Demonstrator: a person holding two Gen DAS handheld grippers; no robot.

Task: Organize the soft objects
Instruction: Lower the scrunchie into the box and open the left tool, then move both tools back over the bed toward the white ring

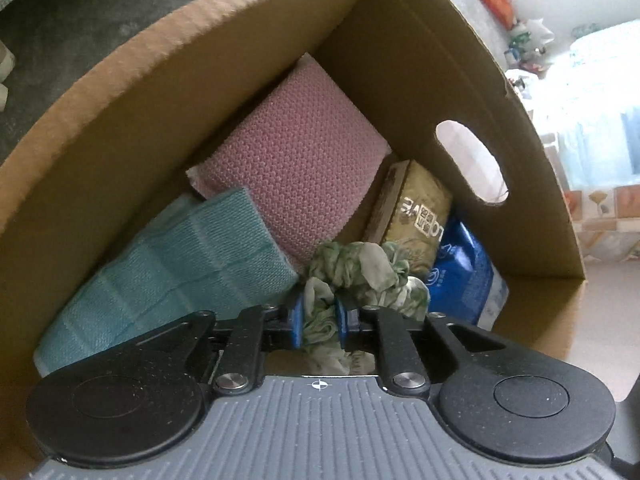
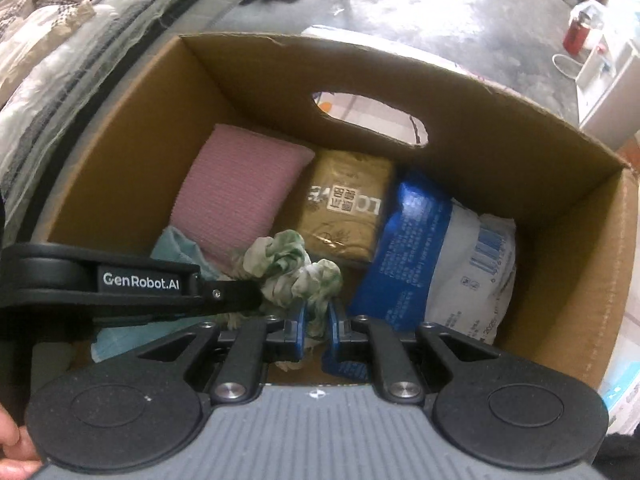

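Both tools pinch the green-white cloth (image 1: 352, 276) inside the cardboard box (image 1: 400, 80): left tool (image 1: 319, 316), right tool (image 2: 317, 320). If we release unevenly, it snags a pad.

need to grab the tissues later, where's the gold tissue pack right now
The gold tissue pack lies inside the cardboard box, against the wall with the handle cutout, between the pink pad and the blue packet.

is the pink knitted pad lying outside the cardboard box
No, the pink knitted pad lies inside the brown cardboard box, beside a gold-brown packet.
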